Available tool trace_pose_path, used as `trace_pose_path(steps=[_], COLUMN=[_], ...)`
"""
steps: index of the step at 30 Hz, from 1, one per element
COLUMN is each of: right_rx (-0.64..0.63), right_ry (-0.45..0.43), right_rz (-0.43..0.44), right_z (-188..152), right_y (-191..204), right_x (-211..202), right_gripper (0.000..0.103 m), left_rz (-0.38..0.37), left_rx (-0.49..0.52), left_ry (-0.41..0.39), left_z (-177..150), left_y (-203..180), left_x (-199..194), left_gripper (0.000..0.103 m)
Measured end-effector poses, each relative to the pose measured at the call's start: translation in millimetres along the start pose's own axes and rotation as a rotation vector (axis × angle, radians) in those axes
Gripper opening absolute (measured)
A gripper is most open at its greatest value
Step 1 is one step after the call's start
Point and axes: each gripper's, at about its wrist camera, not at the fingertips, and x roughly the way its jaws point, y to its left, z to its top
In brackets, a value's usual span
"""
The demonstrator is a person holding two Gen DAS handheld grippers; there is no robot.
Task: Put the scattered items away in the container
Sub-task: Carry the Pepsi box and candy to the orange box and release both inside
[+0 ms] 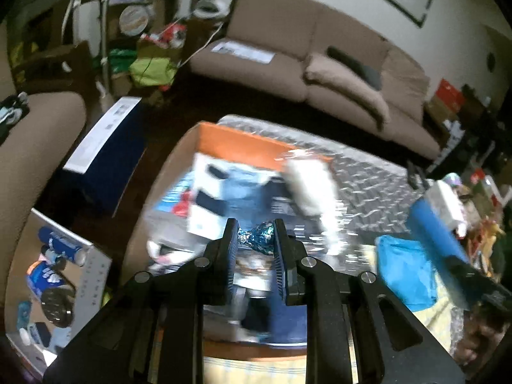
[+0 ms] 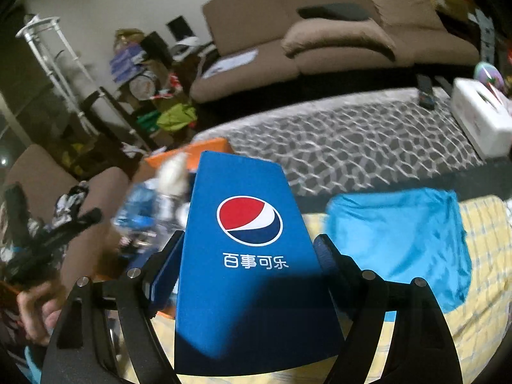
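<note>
In the left wrist view, our left gripper (image 1: 256,235) has its jaws nearly together, pinched on a small crumpled piece of blue and silver foil wrapper (image 1: 258,236). Directly below and ahead lies the open cardboard box with an orange inner wall (image 1: 236,140), already holding blurred cartons and packets. At the right edge our right gripper (image 1: 460,256) appears with the tall blue Pepsi carton (image 1: 432,224) in it.

In the right wrist view, our right gripper (image 2: 249,249) stands wide, both pads pressed against the sides of the Pepsi carton (image 2: 246,256), whose long axis runs straight out along the fingers. The cardboard box (image 2: 204,148) sits ahead and to the left, beyond the carton's far end; a bright blue cloth (image 2: 400,243) lies to the right on the yellow checked cover (image 2: 486,256).

We judge the left hand nearer the box, so the wrapper should drop first, with the carton swinging leftward after.
</note>
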Motion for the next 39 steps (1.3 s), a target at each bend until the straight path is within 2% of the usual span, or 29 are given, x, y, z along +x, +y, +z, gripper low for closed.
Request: trace_pose_path(steps=[4,9,13,16,24,27,28,32,35,39], right_rx=[-0.051,-0.127,-0.196,-0.203,-0.158,-0.166,-0.169,-0.169,-0.16,-0.131], right_ry=[-0.014,-0.049,-0.035,-0.013,0.056,0.103,0.096,0.068,0.045,-0.006], right_rz=[0.033,0.039,-0.002,-0.031,-0.085,-0.062,-0.054,0.004,0.025,-0.013], right_z=[14.3,28.7,30.8,26.7,12.6,10.2,10.0,15.1,21.2,26.1], right_y=[47.3,107.9,150.6,164.0,151.9,146.8,144.8,133.6,120.4,82.6], right_x=[14.7,46.9,88.2,114.8,156.9,161.4,156.9,126.3,98.6,47.0], right_gripper=[0.082,0.082,0.082,0.082,0.083,0.083,0.083,0.087,0.088,0.088], left_rz=[0.042,0.074,0.09,0.082,0.08,0.108,0.124,0.099,0.1,0.064], left_rx=[-0.036,-0.018,-0.003,-0.023,-0.048,-0.022,-0.026,-0.017,-0.023,-0.051], left_ry=[0.054,0.103,0.148,0.188,0.259,0.262,0.253,0.178,0.122,0.077], left_z=[6.1,2.9,-0.6,-3.8,-8.7,-6.8,-6.1,-3.2,0.6,6.0], left_y=[26.3,32.7,31.8,34.8,41.4,37.4,36.3,26.4,24.7,27.3], left_x=[14.8,25.6,34.2,40.8,50.5,49.3,46.6,29.2,17.9,9.2], left_gripper=[0.019,0.019,0.019,0.02,0.02,0.021,0.025,0.056,0.057,0.057])
